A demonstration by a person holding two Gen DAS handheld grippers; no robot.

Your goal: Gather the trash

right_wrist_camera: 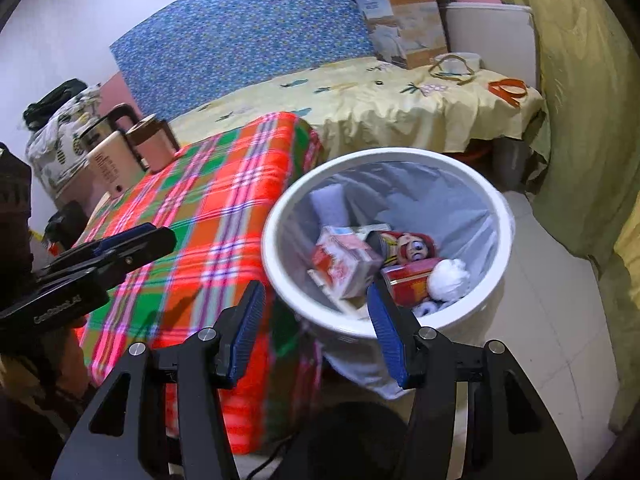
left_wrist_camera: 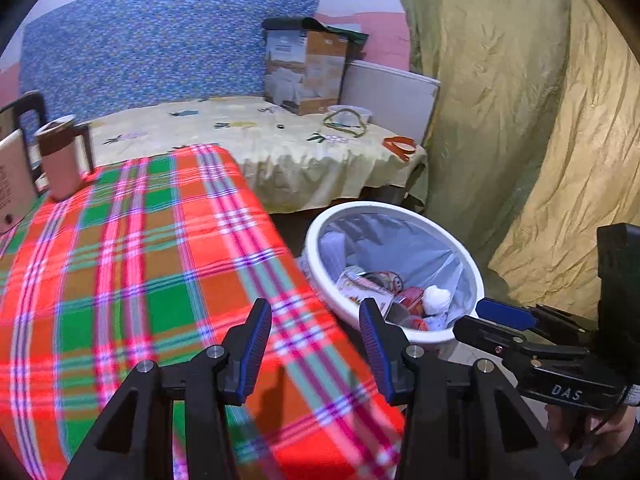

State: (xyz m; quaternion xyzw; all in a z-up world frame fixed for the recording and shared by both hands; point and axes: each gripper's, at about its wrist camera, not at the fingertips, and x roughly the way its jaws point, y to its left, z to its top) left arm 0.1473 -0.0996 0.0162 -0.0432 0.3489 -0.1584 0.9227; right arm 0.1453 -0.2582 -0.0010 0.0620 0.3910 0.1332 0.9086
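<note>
A white trash bin [right_wrist_camera: 502, 216] with a pale liner stands on the floor right of the plaid-covered table [right_wrist_camera: 208, 208]. Inside lie a red-and-white carton [right_wrist_camera: 344, 264], a red can [right_wrist_camera: 408, 284], a printed wrapper [right_wrist_camera: 412, 246] and a crumpled white tissue [right_wrist_camera: 450, 278]. The bin also shows in the left wrist view [left_wrist_camera: 400, 210]. My left gripper [left_wrist_camera: 316, 316] is open and empty above the table's right edge. My right gripper [right_wrist_camera: 316, 300] is open and empty over the bin's near rim. It also shows in the left wrist view [left_wrist_camera: 486, 318].
A brown mug [left_wrist_camera: 60, 156] and a beige box [left_wrist_camera: 12, 184] stand at the table's far left. Behind is a bed with a yellow sheet [left_wrist_camera: 256, 136], a cardboard box [left_wrist_camera: 308, 68] and orange tape [left_wrist_camera: 400, 146]. An olive curtain [left_wrist_camera: 520, 120] hangs on the right.
</note>
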